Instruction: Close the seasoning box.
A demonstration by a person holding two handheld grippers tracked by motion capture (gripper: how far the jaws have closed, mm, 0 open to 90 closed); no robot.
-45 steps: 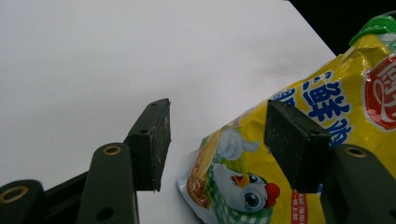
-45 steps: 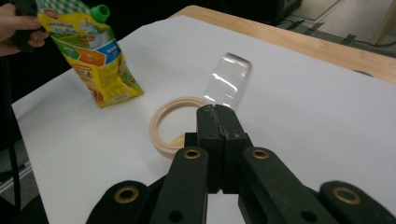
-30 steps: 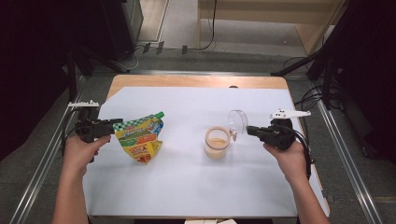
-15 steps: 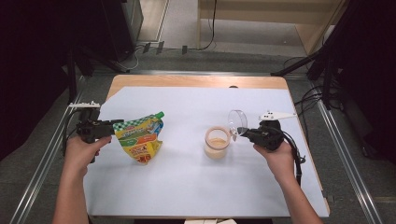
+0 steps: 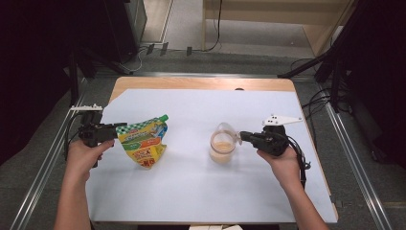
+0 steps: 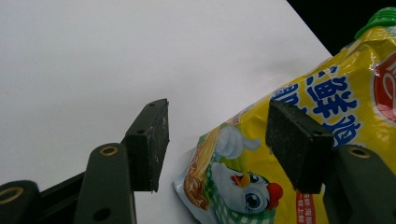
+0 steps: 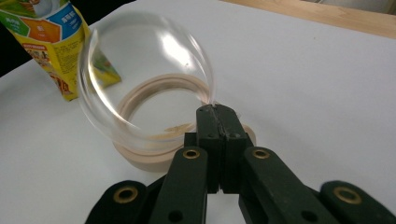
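A yellow pouch (image 5: 143, 141) with a green cap and a chicken picture stands left of centre on the white sheet. My left gripper (image 5: 117, 128) is at its left edge and open. In the left gripper view the pouch (image 6: 327, 93) shows past the wide gap of that gripper (image 6: 217, 116), and the pads do not press it. My right gripper (image 5: 242, 135) is shut on the rim of a clear round lid (image 5: 225, 130), holding it tilted over a small jar (image 5: 221, 151) of beige contents. In the right gripper view the gripper (image 7: 215, 109) pinches the lid (image 7: 144, 70) above the jar's rim (image 7: 154, 158).
A white sheet (image 5: 191, 191) covers most of the wooden table (image 5: 201, 83). A small dark spot (image 5: 238, 89) lies at the far edge. Metal rails run down both sides, and cables lie on the floor beyond the table.
The right gripper has carried the clear lid a little to the left and down, closer over the jar. The left gripper and the pouch have stayed put.
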